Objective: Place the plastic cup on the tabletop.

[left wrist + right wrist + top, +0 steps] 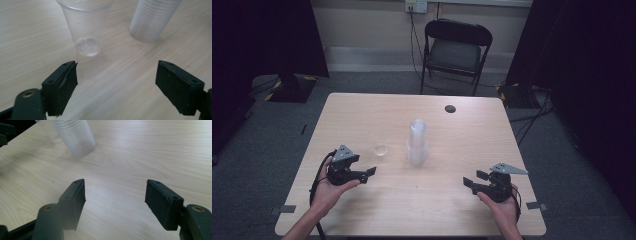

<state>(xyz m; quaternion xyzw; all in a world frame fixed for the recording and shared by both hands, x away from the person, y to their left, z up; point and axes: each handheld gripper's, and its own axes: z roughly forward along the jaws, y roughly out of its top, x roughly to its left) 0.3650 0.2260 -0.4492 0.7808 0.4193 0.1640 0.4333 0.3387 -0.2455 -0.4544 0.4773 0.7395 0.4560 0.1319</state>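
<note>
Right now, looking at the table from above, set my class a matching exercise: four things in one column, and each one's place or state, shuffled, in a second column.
Things:
1. single clear cup
2. stack of cups
3. dark round spot
4. folding chair

Places or states:
A. on the floor beyond the table's far edge
B. tall, at the table's middle
C. standing alone, just ahead of the left gripper
D. flat on the tabletop near the far edge

Pairs: 1-C, 2-B, 3-D, 4-A
</note>
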